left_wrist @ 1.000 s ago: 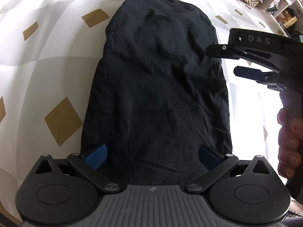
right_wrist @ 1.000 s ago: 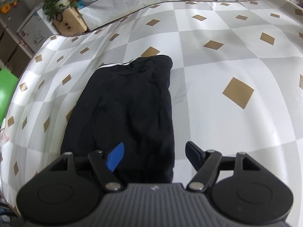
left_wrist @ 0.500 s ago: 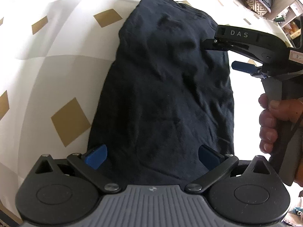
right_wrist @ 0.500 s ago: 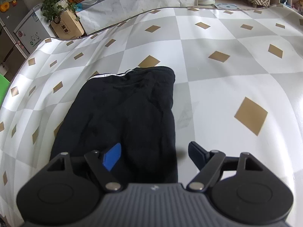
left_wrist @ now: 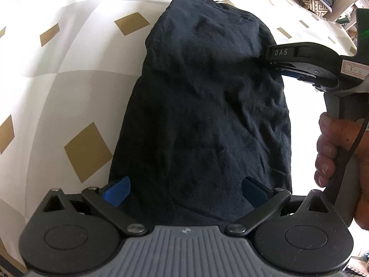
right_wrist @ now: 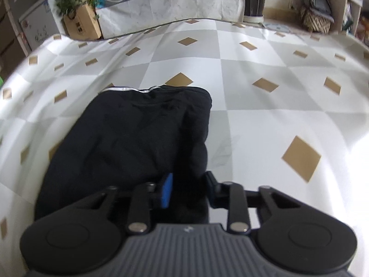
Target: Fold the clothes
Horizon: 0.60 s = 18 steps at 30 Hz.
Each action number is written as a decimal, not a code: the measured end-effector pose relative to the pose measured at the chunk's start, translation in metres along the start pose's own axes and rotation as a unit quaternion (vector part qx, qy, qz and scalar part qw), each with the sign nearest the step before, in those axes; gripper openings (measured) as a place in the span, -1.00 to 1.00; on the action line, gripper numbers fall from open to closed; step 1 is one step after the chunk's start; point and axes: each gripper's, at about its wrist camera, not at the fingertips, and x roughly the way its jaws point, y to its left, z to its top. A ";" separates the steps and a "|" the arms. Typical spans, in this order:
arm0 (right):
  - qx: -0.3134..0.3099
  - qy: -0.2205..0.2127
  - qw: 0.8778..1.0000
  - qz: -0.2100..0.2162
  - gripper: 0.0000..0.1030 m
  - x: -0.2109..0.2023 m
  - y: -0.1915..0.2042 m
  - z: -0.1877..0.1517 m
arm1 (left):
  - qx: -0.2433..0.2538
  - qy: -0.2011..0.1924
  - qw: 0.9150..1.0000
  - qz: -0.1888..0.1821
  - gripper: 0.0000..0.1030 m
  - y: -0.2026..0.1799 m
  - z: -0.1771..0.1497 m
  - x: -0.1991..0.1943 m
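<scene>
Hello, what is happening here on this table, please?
A person is folding a black garment on a checked tablecloth, with a handheld gripper in each hand. The right gripper is closing on the garment's side edge, with a bunch of fabric between its fingers. The left gripper hovers open over the near end of the garment and grips nothing. The garment lies as a long, partly folded strip.

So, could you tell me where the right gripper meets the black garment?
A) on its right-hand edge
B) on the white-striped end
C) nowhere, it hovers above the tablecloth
A: the right gripper has its jaws closing over the black garment's bunched right-hand edge.
</scene>
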 end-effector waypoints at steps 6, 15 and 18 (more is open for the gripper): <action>-0.026 -0.003 0.999 -0.028 -0.62 -0.002 0.003 -0.005 | 0.009 -0.005 1.000 0.007 0.99 -0.004 0.002 -0.001; 0.029 0.005 1.000 -0.008 -0.52 -0.007 -0.023 -0.004 | 0.014 -0.003 1.000 0.007 0.99 -0.004 0.002 -0.003; 0.113 0.002 0.992 0.058 -0.08 -0.006 -0.047 -0.001 | 0.015 -0.003 1.000 0.008 0.99 -0.005 0.001 -0.004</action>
